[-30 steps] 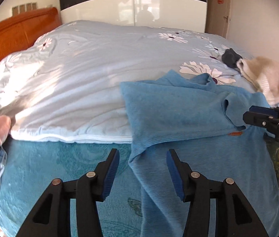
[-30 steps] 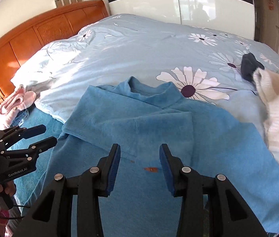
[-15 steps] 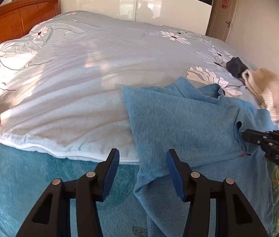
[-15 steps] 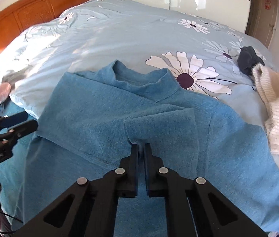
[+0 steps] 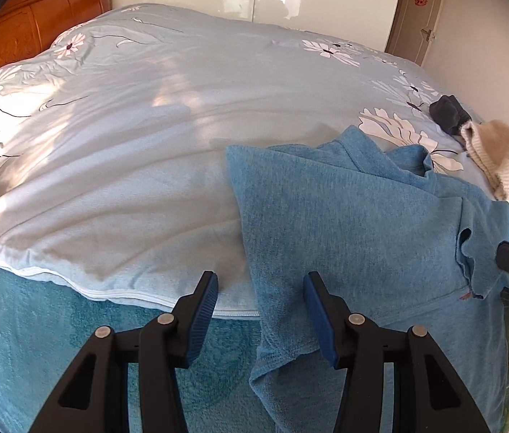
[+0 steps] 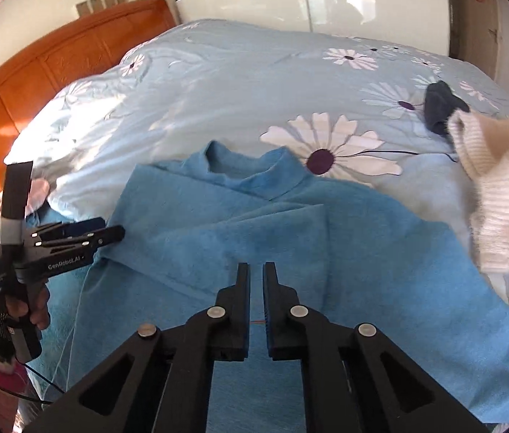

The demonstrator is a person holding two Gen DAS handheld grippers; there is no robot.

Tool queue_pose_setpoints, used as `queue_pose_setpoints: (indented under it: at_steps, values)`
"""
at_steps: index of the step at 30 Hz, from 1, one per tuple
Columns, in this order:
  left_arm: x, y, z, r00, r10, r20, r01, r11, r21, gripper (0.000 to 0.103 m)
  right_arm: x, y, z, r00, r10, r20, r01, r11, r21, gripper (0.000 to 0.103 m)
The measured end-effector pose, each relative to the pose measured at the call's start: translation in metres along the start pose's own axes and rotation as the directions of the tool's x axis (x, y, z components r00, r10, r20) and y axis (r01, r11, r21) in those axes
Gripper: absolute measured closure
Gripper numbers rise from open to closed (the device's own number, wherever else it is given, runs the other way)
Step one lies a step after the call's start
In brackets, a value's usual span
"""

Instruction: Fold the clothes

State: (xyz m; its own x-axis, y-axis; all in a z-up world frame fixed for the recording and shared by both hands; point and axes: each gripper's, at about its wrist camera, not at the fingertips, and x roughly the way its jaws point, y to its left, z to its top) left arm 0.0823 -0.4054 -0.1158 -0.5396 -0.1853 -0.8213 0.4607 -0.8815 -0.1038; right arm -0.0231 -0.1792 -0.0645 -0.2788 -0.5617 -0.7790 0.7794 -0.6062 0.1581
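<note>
Right gripper (image 6: 256, 278) fingers reopening off blue sweater (image 6: 218, 223), seemingly empty; left gripper (image 5: 260, 303) spread, straddling hem.

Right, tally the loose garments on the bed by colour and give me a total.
Blue: 1, the blue top
Cream: 1, the cream knit sweater
Dark grey: 1, the dark garment, kind unclear
Pink: 1, the pink clothing at the bed's edge, partly hidden
Total: 4
</note>
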Motion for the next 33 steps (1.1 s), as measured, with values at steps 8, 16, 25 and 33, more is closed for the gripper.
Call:
queue_pose_setpoints:
  at_steps: [8,16,25,33]
  values:
    - [0.001,0.003,-0.005,1.000,-0.006,-0.009,0.006,1.000,-0.002,0.049,0.045,0.034,-0.005,0.985,-0.166,-0.048,0.159,0.979,-0.127,0.074]
    - [0.001,0.008,-0.005,1.000,-0.015,-0.012,0.015,1.000,-0.020,0.049,-0.019,-0.032,0.011,0.995,0.021,0.096,-0.036,0.986,0.160,0.102]
    - [0.001,0.014,-0.008,1.000,0.009,-0.024,-0.010,0.999,-0.043,0.046,-0.021,-0.131,-0.028,0.998,-0.003,0.065,-0.028,0.887,0.460,0.102]
    - [-0.015,0.011,-0.010,1.000,0.031,0.000,-0.031,0.999,-0.037,0.045,-0.054,-0.156,-0.048,0.986,0.012,0.167,-0.104,0.827,0.552,0.100]
